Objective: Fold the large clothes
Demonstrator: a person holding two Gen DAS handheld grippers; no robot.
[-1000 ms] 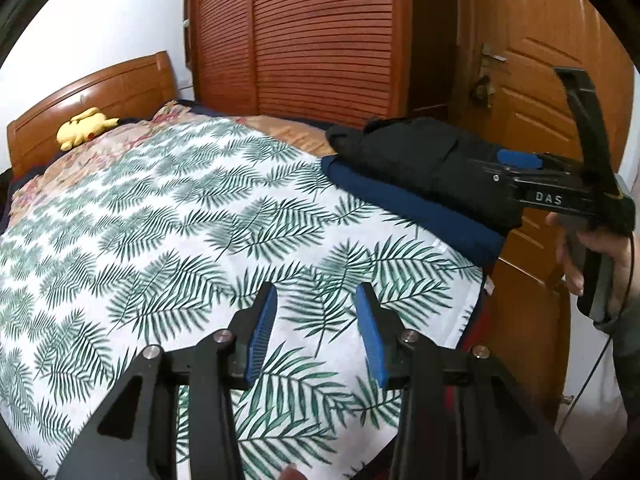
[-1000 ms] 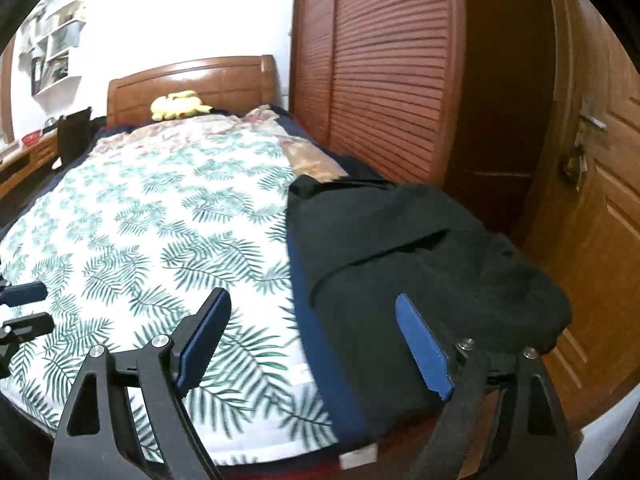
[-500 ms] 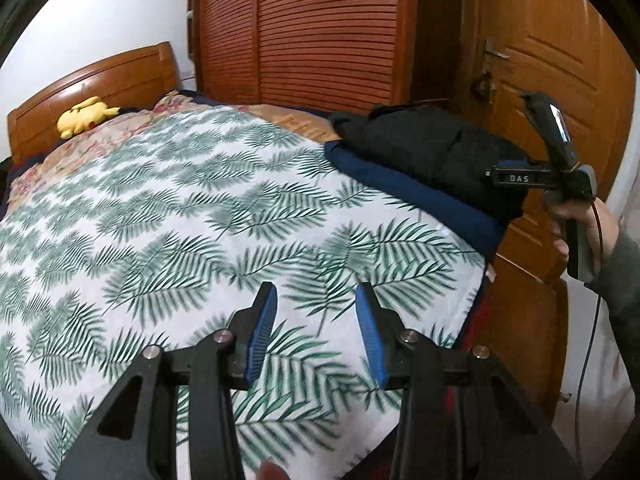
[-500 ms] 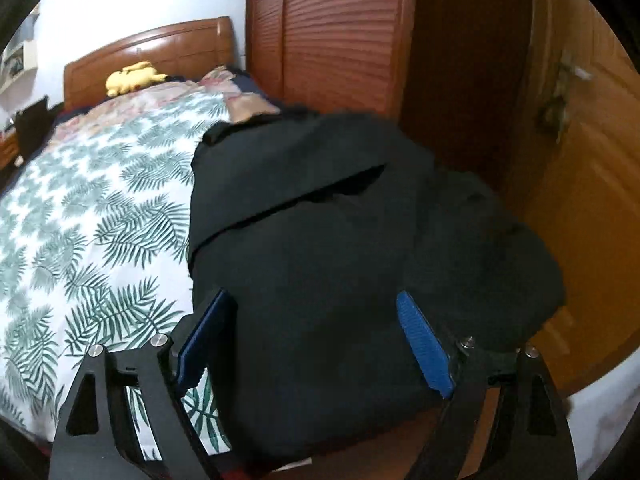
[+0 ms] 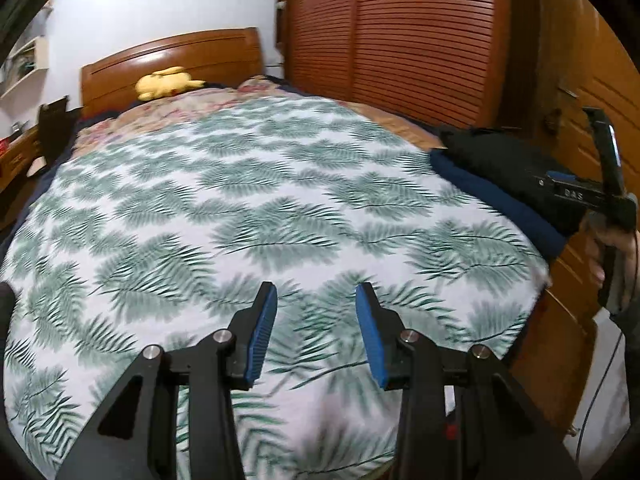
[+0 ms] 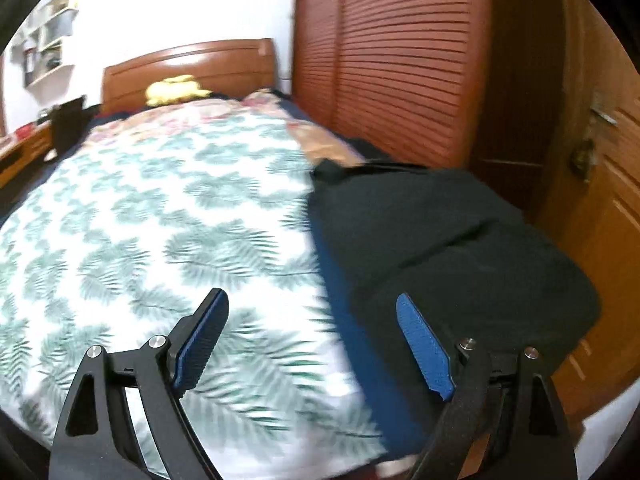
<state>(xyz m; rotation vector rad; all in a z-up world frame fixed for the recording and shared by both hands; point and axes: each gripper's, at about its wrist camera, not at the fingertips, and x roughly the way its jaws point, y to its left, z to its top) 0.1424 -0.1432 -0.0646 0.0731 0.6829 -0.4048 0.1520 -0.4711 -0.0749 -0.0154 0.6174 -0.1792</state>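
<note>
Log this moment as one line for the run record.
left claw: open, empty, over bedspread | right claw: open, empty, at edge of black garment | garment: on navy cloth, not gripped

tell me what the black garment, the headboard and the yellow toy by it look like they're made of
Black garment: soft matte cloth, possibly fleece or knit; it slumps in folds without shine. Headboard: varnished reddish wood, with a glossy highlight along its curved top. Yellow toy: probably plush fabric, going by its rounded, fuzzy outline, though it is small and blurred.

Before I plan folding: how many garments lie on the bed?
2: a black garment at the bed's right edge, on a navy one beneath. More may be hidden.
</note>
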